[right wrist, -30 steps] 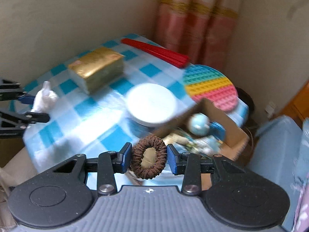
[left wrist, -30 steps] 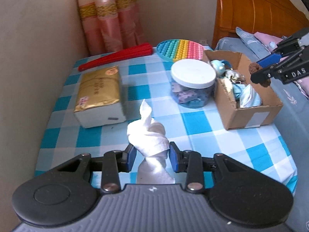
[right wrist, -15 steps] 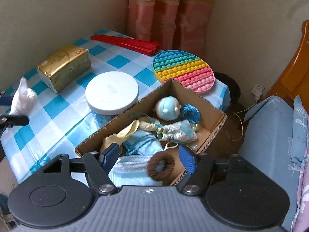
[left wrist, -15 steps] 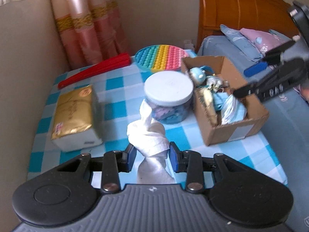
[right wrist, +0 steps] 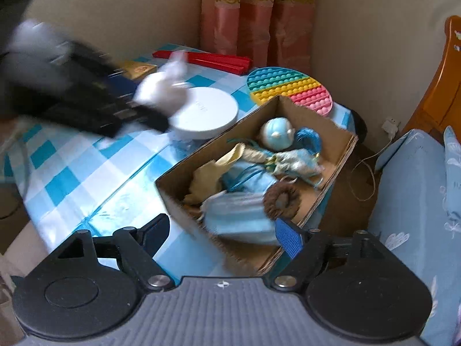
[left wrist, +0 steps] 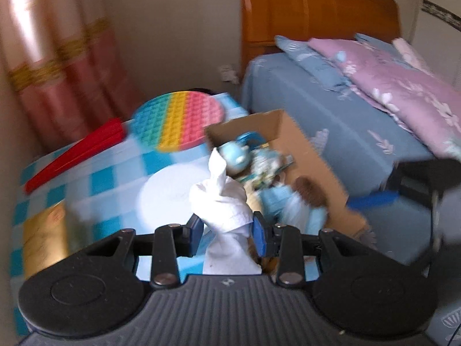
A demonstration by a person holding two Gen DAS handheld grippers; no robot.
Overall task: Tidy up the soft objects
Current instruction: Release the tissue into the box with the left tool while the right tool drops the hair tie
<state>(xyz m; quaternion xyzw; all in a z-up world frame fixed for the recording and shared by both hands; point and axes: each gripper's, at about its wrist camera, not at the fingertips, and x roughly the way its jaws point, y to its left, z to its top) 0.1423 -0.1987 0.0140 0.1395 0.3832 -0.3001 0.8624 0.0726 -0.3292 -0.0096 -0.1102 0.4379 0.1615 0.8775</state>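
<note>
My left gripper (left wrist: pixel 227 235) is shut on a knotted white cloth (left wrist: pixel 223 201) and holds it in the air above the white jar lid, close to the cardboard box (left wrist: pixel 317 158). The same cloth (right wrist: pixel 161 86) shows blurred in the right wrist view. The box (right wrist: pixel 337 158) holds a brown scrunchie (right wrist: pixel 281 199), a blue face mask (right wrist: pixel 239 216), a blue doll head (right wrist: pixel 276 134) and other soft pieces. My right gripper (right wrist: pixel 227 230) is open and empty just in front of the box's near end.
On the blue checked table (right wrist: pixel 72 178) stand a jar with a white lid (right wrist: pixel 207 112), a rainbow pop mat (right wrist: pixel 288 86), a red folded fan (right wrist: pixel 207 57) and a gold tissue pack (left wrist: pixel 43 236). A bed (left wrist: pixel 360 109) is to the right, curtains (right wrist: pixel 253 14) behind.
My left gripper has carried the white cloth right toward the box. My right gripper opened, dropped the brown scrunchie into the box, and has pulled back a little.
</note>
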